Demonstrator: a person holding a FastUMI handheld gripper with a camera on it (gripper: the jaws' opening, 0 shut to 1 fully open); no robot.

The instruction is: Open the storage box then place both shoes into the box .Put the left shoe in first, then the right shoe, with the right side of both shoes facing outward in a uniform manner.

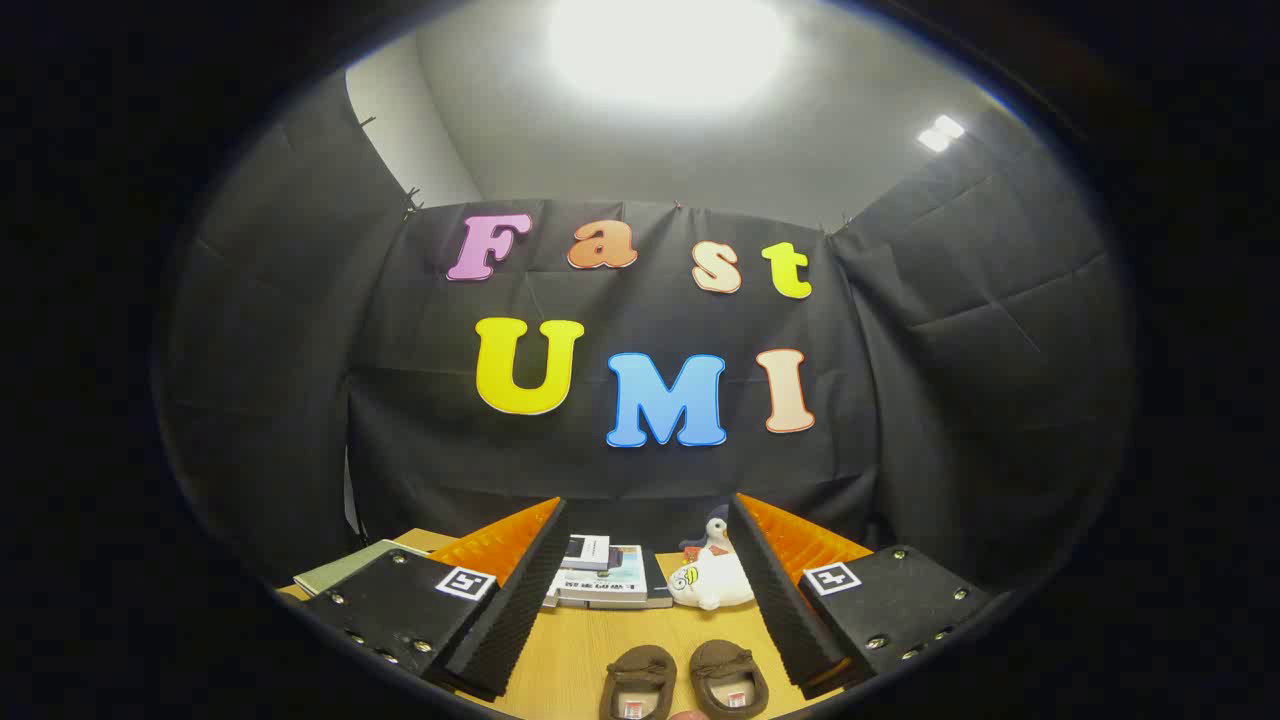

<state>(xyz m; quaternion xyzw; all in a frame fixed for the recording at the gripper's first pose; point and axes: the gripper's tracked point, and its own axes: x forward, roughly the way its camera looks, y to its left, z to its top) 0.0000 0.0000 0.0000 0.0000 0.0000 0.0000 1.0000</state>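
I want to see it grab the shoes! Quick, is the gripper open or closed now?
Gripper: open, holding nothing; the two brown shoes sit on the table between its fingers.

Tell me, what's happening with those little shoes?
A person holds a gripper over a wooden table. Its fingers are spread open and grip nothing. Two brown shoes sit side by side on the table between the fingers. Beyond them lie stacked books and a white toy bird.
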